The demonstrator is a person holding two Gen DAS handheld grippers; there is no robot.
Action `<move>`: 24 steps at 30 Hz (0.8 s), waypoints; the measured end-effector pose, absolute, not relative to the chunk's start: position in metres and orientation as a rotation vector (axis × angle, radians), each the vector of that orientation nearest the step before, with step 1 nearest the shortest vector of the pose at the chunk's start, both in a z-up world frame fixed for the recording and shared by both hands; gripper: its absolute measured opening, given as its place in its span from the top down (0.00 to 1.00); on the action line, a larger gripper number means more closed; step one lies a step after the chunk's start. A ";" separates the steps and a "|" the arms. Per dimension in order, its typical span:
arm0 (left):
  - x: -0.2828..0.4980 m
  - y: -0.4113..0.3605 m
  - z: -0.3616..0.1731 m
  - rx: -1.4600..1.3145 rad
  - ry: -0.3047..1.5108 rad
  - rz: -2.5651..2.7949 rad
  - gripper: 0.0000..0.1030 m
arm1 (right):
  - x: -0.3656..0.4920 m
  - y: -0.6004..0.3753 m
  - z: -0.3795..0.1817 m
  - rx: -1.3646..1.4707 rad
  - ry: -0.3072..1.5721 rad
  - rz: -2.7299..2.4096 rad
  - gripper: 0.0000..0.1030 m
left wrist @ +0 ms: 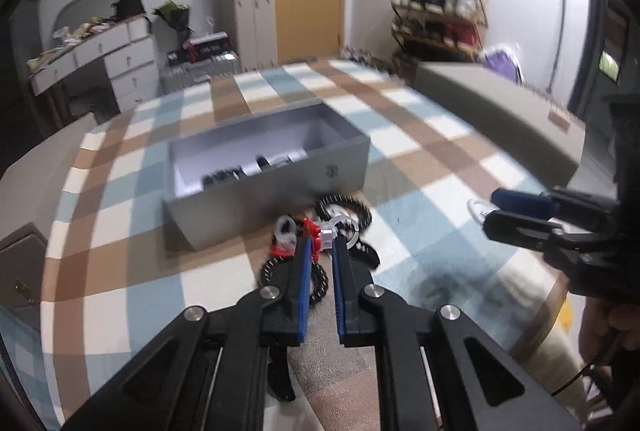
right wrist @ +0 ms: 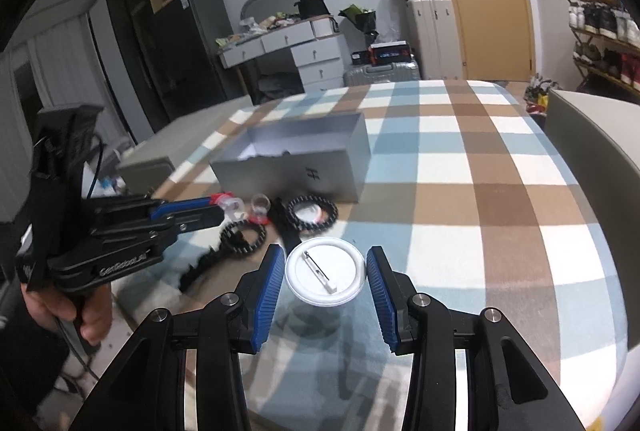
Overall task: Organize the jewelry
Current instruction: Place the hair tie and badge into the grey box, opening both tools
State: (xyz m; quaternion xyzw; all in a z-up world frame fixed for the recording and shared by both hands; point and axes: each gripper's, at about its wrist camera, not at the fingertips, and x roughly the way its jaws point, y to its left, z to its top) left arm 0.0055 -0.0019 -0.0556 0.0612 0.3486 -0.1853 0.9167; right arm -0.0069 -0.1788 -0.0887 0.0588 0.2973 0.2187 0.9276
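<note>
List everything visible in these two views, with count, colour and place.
Box: one, grey, open, on the checked cloth; dark and pale items inside, too blurred to name.
Cloth: one, blue, brown and white checks, covers the surface.
Badge: one, white, round, pin side showing, between the right gripper's fingers.
Black rings: at least two, beaded, in front of the box.
Red and clear piece: one, at the left gripper's tips.
Background: white drawers, suitcases, shoe rack, wooden door.
Left gripper: black, blue pads, closed on the red and clear piece.
Right gripper: black, blue pads, closed on the badge.
</note>
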 end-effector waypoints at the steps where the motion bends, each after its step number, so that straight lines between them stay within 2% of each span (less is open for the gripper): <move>1: 0.005 0.000 -0.051 0.117 0.703 -0.369 0.94 | -0.004 -0.178 -0.086 0.125 0.609 0.454 0.60; 14: 0.032 0.023 -0.024 0.050 0.594 -0.283 0.94 | 0.059 -0.159 -0.044 0.167 0.582 0.527 0.60; 24: 0.074 0.042 -0.027 -0.016 0.630 -0.260 0.94 | 0.119 -0.132 -0.028 0.188 0.586 0.622 0.60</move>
